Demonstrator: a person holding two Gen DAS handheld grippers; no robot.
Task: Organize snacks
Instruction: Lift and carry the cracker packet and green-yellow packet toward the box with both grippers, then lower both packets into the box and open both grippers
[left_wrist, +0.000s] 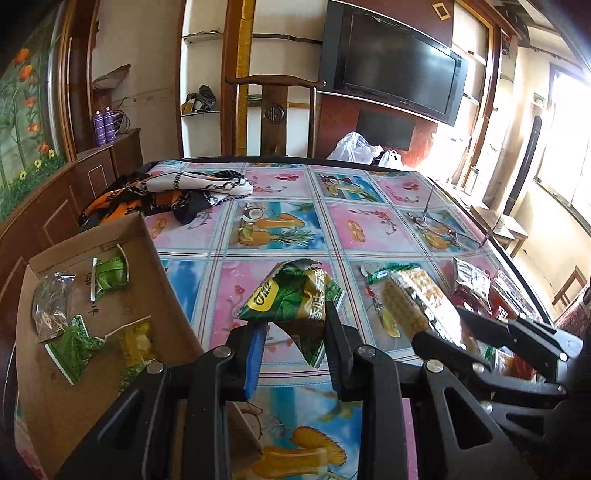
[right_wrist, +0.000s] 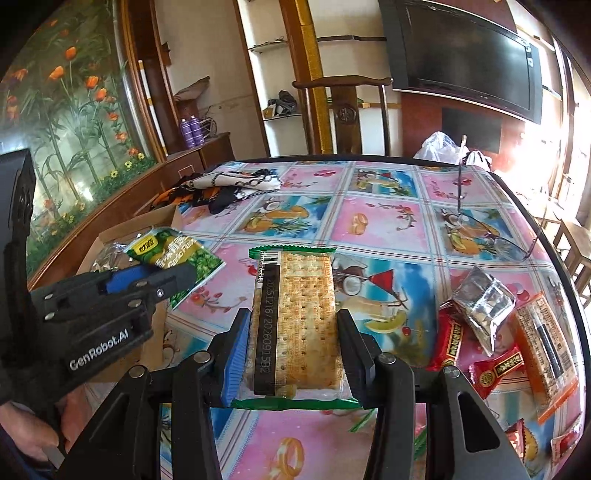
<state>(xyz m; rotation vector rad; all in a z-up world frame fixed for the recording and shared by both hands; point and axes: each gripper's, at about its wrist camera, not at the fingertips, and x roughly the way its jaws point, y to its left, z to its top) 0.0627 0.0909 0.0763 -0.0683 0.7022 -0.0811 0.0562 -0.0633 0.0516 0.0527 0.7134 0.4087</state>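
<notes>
Over a table (left_wrist: 280, 184) covered in a fruit-print cloth, the left gripper (left_wrist: 295, 325) is clamping a green snack pouch (left_wrist: 291, 295) and holding it clear of the cloth, just beside an open cardboard box (left_wrist: 162, 295). Inside the box, several small packets (left_wrist: 110, 273) are lying loose. The right gripper (right_wrist: 293, 332) is pinching a clear-wrapped cracker pack (right_wrist: 299, 317) between its pads, raised above the table. More wrapped snacks (right_wrist: 495, 332) are sitting in a pile at the table's right edge. A patterned scarf (left_wrist: 177, 188) is lying crumpled at the far left.
</notes>
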